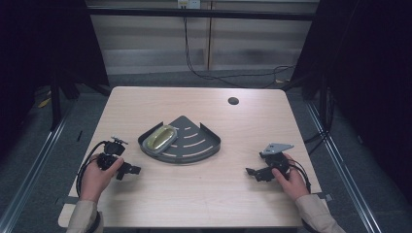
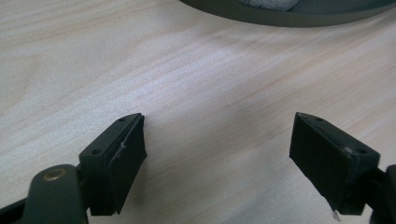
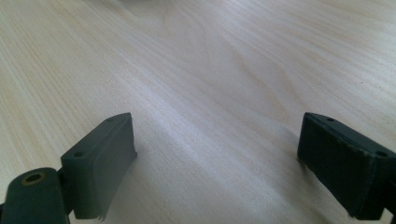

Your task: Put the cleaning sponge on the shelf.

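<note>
Two grippers rest wide open on the table: left gripper, right gripper, flanking my corner shelf tray with its yellowish sponge, seemingly ready to start.

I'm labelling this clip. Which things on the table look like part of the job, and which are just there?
Likely part of the job:
dark corner tray
yellowish oval dish inside it
left gripper, open
right gripper, open

Just there:
round hole in the table
cable behind

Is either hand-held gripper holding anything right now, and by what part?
Nothing is held. The left hand-held gripper and right hand-held gripper are both open over bare table.
</note>
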`<state>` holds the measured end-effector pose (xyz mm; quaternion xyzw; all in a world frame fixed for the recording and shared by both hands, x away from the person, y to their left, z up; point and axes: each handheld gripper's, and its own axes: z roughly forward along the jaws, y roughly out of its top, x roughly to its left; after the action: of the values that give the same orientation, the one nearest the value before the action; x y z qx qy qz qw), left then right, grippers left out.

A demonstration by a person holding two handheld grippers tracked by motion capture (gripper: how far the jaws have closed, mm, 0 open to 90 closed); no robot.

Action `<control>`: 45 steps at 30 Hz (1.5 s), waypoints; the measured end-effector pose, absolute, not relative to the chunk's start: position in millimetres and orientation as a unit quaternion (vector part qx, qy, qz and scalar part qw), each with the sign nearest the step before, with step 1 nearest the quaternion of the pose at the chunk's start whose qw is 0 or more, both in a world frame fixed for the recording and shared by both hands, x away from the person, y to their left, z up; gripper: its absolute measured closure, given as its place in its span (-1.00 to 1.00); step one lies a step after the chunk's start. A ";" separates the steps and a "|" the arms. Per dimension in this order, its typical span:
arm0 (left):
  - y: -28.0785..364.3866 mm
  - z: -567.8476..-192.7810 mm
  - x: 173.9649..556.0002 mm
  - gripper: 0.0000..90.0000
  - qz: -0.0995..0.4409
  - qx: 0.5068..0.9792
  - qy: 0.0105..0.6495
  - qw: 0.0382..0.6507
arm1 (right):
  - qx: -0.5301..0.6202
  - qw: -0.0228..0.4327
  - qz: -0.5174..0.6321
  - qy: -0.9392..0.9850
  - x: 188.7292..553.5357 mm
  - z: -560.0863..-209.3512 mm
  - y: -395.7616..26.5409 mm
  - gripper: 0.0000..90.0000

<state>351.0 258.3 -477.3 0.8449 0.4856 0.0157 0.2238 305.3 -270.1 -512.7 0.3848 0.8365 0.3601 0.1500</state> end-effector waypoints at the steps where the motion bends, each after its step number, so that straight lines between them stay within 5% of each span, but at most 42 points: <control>1: 258.6 -477.7 350.7 -0.61 0.022 0.846 0.483 0.225 | 0.385 0.150 0.360 0.836 305.3 -512.7 -270.0 -0.77; 25: 263.3 -492.7 330.3 -0.71 0.103 0.850 0.429 0.286 | 0.385 0.150 0.360 0.837 305.3 -512.7 -270.0 -0.77; 45: 265.4 -506.3 319.2 -1.00 0.137 0.852 0.386 0.326 | 0.385 0.150 0.360 0.836 305.3 -512.7 -270.0 -0.77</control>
<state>319.2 265.4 -506.3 0.8522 0.3857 0.1372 0.3257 305.3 -270.0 -512.7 0.3849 0.8365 0.3601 0.1500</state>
